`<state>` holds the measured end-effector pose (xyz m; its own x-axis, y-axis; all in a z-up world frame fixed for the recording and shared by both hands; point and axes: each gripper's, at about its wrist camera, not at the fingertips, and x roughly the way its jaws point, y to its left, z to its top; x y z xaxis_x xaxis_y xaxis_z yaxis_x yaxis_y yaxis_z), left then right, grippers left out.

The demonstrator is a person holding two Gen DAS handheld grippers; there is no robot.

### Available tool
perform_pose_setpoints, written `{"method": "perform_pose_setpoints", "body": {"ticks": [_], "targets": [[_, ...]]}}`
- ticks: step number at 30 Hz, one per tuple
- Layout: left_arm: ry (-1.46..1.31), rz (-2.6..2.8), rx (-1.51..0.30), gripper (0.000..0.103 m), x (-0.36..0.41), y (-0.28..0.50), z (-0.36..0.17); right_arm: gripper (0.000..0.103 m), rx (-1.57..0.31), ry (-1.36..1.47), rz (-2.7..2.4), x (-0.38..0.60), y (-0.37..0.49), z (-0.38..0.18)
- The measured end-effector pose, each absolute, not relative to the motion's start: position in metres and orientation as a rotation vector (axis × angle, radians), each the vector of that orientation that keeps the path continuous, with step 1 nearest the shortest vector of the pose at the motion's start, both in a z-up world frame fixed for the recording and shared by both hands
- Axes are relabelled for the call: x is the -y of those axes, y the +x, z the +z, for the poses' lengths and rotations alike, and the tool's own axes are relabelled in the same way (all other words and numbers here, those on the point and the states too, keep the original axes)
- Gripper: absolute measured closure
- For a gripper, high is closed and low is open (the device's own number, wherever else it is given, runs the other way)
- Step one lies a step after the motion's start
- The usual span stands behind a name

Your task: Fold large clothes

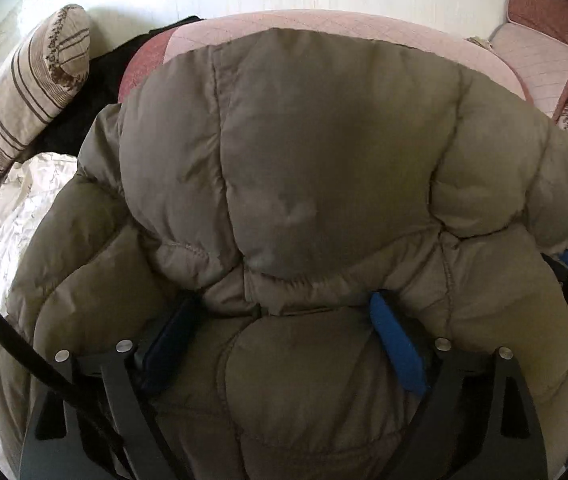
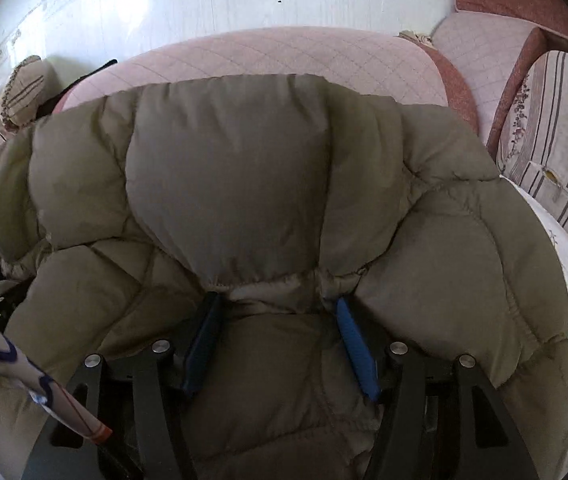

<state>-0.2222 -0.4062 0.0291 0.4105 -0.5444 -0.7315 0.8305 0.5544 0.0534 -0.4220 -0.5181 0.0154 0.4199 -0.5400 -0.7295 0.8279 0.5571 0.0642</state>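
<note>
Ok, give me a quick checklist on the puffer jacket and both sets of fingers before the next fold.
1. Puffer jacket lies on the bed sheet: ok.
2. Left gripper has jacket padding between its fingers: ok.
3. Left pads pressing the fabric: cannot tell.
4. Right gripper has padding between its fingers: ok.
5. Right pads pressing the fabric: cannot tell.
6. Jacket flat and smooth: not ok, bunched and puffy.

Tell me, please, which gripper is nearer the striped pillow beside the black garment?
Left. The left gripper straddles the puffer jacket on the striped pillow's side; the right gripper straddles it farther away from that pillow.
</note>
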Motion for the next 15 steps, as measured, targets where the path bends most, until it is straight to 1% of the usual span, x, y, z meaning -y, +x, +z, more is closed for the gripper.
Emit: {"method": "perform_pose_setpoints", "body": {"ticks": [3, 5, 6, 9, 12, 15], "targets": [[0.459, -0.873, -0.737, 0.013, 0.408, -0.224, 0.030, 0.040, -0.764, 0.465, -0.902, 0.520, -0.415, 0.018], [0.458, -0.858, -0.737, 0.013, 0.399, -0.228, 0.038, 0.039, -0.800, 0.467, -0.913, 0.516, -0.417, 0.031], [0.448, -0.850, -0.739, 0.014, 0.389, -0.230, 0.044, 0.039, -0.790, 0.494, -0.923, 0.507, -0.426, 0.044], [0.395, -0.875, -0.718, 0.014, 0.346, -0.253, 0.065, 0.036, -0.632, 0.607, -0.857, 0.473, -0.467, 0.073], [0.381, -0.884, -0.700, 0.014, 0.306, -0.278, 0.077, 0.036, -0.587, 0.643, -0.859, 0.439, -0.496, 0.085], [0.396, -0.845, -0.713, 0.014, 0.277, -0.297, 0.080, 0.036, -0.547, 0.719, -0.841, 0.400, -0.525, 0.082]]}}
